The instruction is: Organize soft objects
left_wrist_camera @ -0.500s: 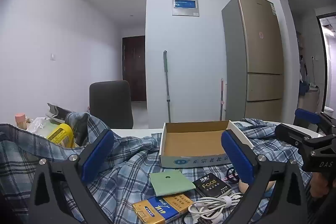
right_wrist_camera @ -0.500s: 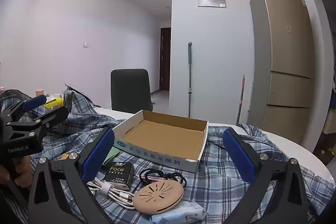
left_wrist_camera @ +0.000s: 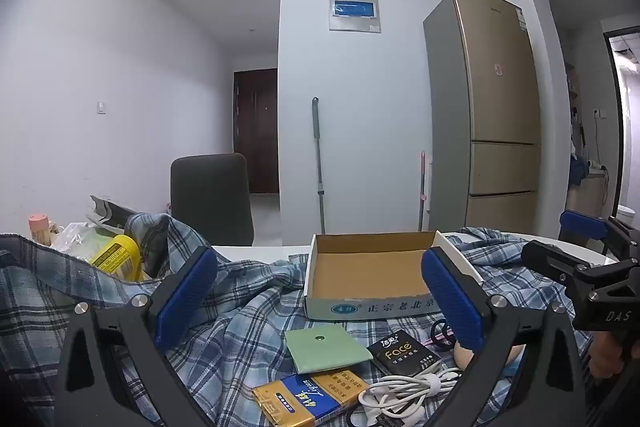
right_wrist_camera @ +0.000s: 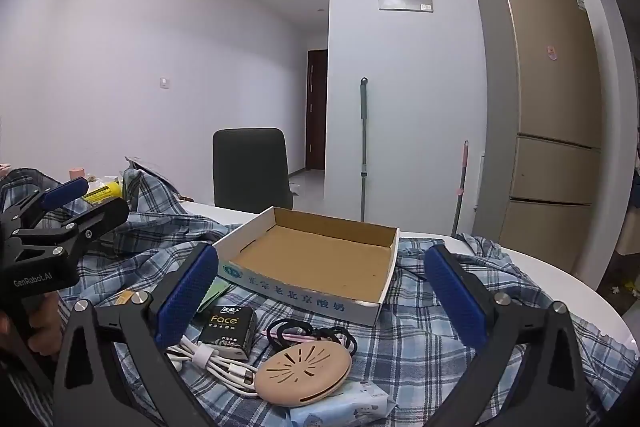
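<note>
Both claws stand wide apart and hold nothing: the left claw (left_wrist_camera: 318,301) and the right claw (right_wrist_camera: 322,301) hover above the near edge of the bench (right_wrist_camera: 560,281), side by side. A crumpled blue plaid shirt (left_wrist_camera: 248,311) is spread over the bench, with an empty cardboard box (right_wrist_camera: 320,255) resting on it at the middle. Near the box lie a black tissue pack (right_wrist_camera: 228,327), a coiled white cable (right_wrist_camera: 212,359), black hair ties (right_wrist_camera: 304,329), a tan round case (right_wrist_camera: 304,371) and a green pouch (left_wrist_camera: 324,347).

1. A white round-edged table (right_wrist_camera: 540,279) carries everything.
2. A blue plaid cloth (right_wrist_camera: 404,343) (rumpled, bunched high at the left) lies directly on it, covering most of the top.
3. A bare white strip shows at the right and far edges.
</note>
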Tool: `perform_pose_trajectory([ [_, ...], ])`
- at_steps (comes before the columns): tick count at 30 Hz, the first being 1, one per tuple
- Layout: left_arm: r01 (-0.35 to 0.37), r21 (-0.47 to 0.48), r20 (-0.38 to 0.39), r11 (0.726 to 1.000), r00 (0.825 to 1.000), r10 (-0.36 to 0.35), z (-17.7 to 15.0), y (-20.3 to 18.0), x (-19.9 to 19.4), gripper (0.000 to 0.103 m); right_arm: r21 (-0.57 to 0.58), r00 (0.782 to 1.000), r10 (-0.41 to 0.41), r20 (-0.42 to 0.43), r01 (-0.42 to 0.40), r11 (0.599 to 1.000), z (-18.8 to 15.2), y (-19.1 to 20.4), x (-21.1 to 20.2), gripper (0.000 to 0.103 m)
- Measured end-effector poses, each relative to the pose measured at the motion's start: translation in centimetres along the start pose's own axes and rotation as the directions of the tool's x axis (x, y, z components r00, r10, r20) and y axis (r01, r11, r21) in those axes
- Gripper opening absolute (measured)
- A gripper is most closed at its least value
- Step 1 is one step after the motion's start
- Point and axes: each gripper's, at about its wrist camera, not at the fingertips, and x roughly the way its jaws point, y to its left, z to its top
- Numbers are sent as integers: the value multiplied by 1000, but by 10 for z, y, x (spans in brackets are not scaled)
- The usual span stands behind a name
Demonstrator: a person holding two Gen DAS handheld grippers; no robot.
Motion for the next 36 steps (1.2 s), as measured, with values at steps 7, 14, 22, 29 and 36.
perform_pose_trajectory([
  [7,-3,-16,-10,1000,1000,2,2,7,5,103,-2,1000,-6,-6,6,1000,-1,2,3,103],
  [14,-2,-19,-12,1000,1000,2,2,8,6,103,-5,1000,-7,-15,7,1000,-2,2,3,103],
  [22,-2,-19,-13,1000,1000,2,2,7,6,103,-6,1000,-10,-18,10,1000,-2,2,5,103],
  [29,-2,-18,-14,1000,1000,2,1,7,6,103,-8,1000,-10,-16,10,1000,-2,2,5,103],
  [36,-2,-17,-15,1000,1000,2,1,7,6,103,-9,1000,-10,-16,10,1000,-2,2,5,103],
])
